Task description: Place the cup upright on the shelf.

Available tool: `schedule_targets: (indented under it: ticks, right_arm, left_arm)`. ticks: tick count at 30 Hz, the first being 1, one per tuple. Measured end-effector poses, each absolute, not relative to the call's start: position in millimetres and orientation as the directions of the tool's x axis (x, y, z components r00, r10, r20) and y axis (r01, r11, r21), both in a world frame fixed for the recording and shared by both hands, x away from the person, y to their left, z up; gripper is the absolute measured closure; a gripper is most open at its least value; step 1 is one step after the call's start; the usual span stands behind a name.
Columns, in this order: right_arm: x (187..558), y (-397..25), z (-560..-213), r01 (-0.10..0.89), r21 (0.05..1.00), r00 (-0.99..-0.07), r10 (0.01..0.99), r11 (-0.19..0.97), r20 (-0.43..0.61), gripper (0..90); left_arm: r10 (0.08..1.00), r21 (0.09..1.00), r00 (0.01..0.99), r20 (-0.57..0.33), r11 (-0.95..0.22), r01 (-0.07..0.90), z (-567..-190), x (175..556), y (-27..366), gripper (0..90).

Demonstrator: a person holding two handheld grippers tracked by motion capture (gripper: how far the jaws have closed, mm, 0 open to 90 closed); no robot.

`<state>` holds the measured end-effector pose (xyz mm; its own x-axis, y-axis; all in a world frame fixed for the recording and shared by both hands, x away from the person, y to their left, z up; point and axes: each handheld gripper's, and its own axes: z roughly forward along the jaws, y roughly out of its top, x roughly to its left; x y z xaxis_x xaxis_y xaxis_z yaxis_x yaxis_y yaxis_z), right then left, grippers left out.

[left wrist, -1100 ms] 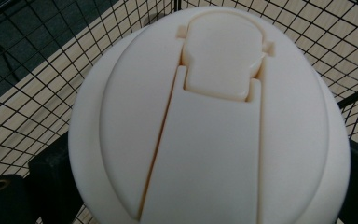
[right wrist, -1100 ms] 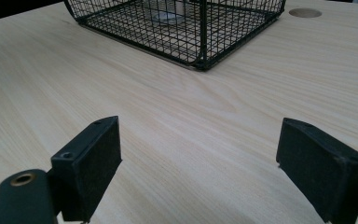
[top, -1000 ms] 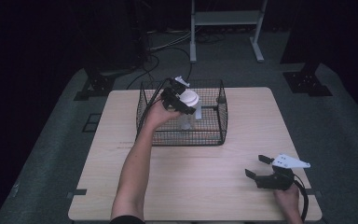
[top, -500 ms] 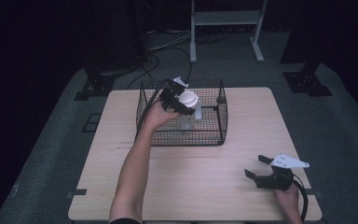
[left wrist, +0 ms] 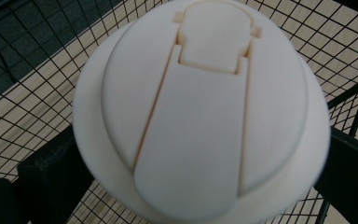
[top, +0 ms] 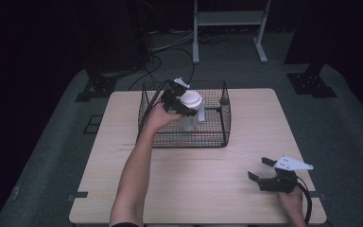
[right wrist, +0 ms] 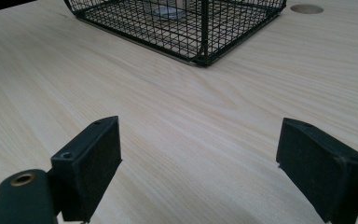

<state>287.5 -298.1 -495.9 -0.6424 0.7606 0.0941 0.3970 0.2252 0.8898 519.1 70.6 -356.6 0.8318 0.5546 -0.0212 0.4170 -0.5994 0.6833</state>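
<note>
The left gripper point(top: 182, 105) is over the black wire-mesh basket point(top: 220, 137), which stands toward the far side of the pale wooden counter point(top: 189, 189). Its fingers point(left wrist: 51, 177) are clamped on either side of a clear plastic cup with a white domed lid point(top: 190, 100), just below the lid's rim. The cup stands upright within the basket's walls, toward the left half of it; I cannot tell whether its base touches the mesh floor. In the left gripper view the white lid point(left wrist: 200, 107) shows its flat sip flap, with the basket mesh and the counter behind it.

The right gripper point(top: 263, 171) is at the near right corner of the counter, well apart from the basket, held by the person's right hand point(top: 290, 201). Its fingers point(right wrist: 91, 163) are spread wide over bare wood with nothing between them.
</note>
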Motion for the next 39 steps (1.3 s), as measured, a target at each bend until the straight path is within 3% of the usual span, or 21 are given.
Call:
schedule_targets:
  ticks: [23,39]
  right_arm:
    - [288,-298,-496,0.394,0.890,-0.643,0.760,0.229,0.089,12.9]
    - [288,-298,-496,0.398,0.889,-0.638,0.764,0.226,0.092,12.9]
  left_arm:
    - [0.550,0.687,0.835,0.015,-0.612,0.392,-346,509,83,0.8]
    - [0.588,0.690,0.809,0.004,-0.587,0.424,-351,496,115,0.9]
